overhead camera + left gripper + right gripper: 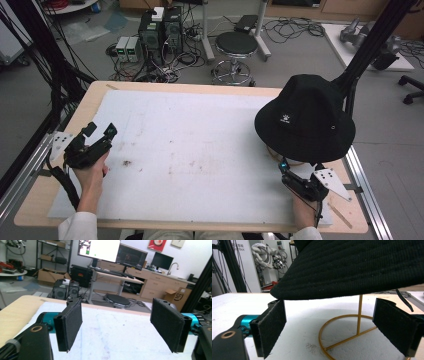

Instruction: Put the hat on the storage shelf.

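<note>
hat [305,117] on gold stand [347,333] | right gripper [285,166] open beneath brim

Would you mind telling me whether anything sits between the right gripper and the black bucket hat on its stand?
Nothing visible does: the right gripper, jaws open, sits just under the black bucket hat, facing the gold wire stand.

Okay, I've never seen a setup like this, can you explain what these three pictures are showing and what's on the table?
A person sits at a white-covered table, holding a hand-operated gripper in each hand. One picture looks down from above; the other two come from cameras riding on each gripper, looking along its black jaws. The left gripper has its jaws open with nothing between them. The right gripper, jaws also open, sits just under the brim of a black bucket hat, which rests on a gold wire stand. Nothing is held.
</note>
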`<state>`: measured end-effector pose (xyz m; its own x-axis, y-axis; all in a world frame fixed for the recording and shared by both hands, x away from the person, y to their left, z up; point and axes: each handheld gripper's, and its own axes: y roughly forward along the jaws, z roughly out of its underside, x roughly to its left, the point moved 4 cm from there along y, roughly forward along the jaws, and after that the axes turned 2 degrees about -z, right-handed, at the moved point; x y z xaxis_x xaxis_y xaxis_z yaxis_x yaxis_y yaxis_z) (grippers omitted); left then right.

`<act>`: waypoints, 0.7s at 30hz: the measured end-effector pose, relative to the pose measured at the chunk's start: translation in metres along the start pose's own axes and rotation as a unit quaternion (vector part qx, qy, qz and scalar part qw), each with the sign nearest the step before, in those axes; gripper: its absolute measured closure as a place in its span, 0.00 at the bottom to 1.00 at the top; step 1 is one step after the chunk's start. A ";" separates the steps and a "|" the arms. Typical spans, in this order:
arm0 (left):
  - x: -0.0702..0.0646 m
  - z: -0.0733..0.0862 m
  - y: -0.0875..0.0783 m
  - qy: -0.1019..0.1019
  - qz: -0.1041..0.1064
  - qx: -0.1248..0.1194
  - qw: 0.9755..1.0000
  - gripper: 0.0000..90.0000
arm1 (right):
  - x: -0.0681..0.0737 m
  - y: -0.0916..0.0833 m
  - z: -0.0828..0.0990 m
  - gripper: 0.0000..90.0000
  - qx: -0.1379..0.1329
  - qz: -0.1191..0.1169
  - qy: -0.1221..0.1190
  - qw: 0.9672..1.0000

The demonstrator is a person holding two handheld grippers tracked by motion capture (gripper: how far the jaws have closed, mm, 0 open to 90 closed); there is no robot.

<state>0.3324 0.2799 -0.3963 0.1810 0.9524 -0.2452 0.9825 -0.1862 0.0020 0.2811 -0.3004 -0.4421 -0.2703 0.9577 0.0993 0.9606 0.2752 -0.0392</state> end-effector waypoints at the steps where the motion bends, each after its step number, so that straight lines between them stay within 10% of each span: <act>1: 0.002 0.002 -0.002 0.004 -0.004 0.002 1.000 0.28 | 0.000 0.000 0.000 0.12 0.001 -0.001 -0.001 1.000; 9: 0.006 0.019 -0.012 0.050 -0.011 0.023 0.998 0.26 | 0.000 0.001 0.000 0.12 0.001 -0.001 0.001 1.000; 21: 0.010 0.026 -0.030 0.038 -0.001 0.017 0.999 0.26 | 0.002 0.001 0.001 0.12 0.004 -0.005 -0.001 1.000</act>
<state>0.3037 0.2886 -0.4243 0.1833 0.9681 -0.1710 0.9811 -0.1912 -0.0308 0.2816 -0.2986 -0.4428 -0.2796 0.9551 0.0982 0.9575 0.2850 -0.0453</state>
